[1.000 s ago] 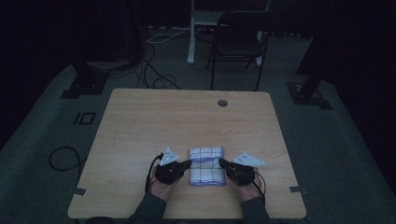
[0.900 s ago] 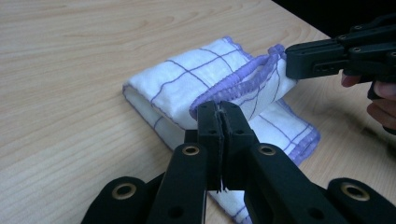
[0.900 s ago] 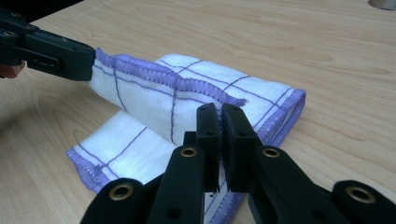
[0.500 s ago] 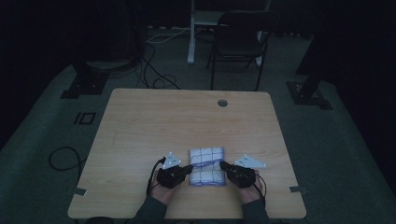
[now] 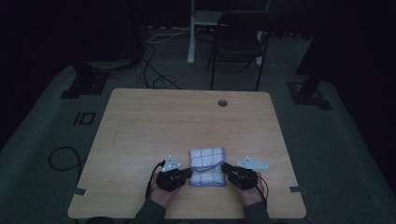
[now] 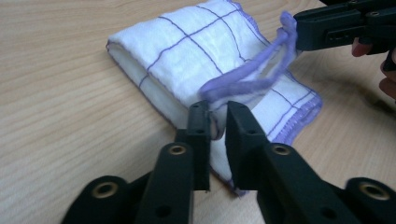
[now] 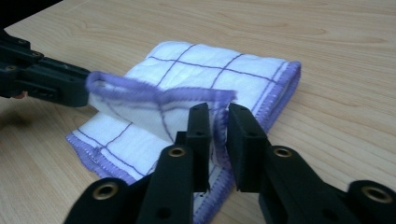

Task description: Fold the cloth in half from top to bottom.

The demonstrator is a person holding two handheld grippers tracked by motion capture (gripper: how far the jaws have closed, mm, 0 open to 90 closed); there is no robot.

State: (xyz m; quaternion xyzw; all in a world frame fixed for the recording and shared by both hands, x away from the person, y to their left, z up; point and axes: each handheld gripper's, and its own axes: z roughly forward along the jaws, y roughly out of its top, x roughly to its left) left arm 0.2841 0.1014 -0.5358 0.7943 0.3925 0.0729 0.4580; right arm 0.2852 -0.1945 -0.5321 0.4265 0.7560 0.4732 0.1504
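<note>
At lower centre, the left hand-held gripper (image 6: 217, 122) has just been opening, the folded cloth's (image 6: 196, 51) purple hem between its jaws on the bench (image 6: 56, 116).

Cloth (image 5: 207, 166): white, crossed by a grid of thin purple lines, with a purple stitched hem all round; the lifted near edge reads as a solid purple band. Bench (image 5: 187, 121): light wood, fine straight grain. Left gripper (image 6: 217, 125) and right gripper (image 7: 218, 125): black jaws with brass-coloured rivets. Each gripper carries a pale grey three-cornered plate. Floor (image 5: 355, 154): dark grey. Chair (image 5: 243, 42) beyond the far edge: black.
</note>
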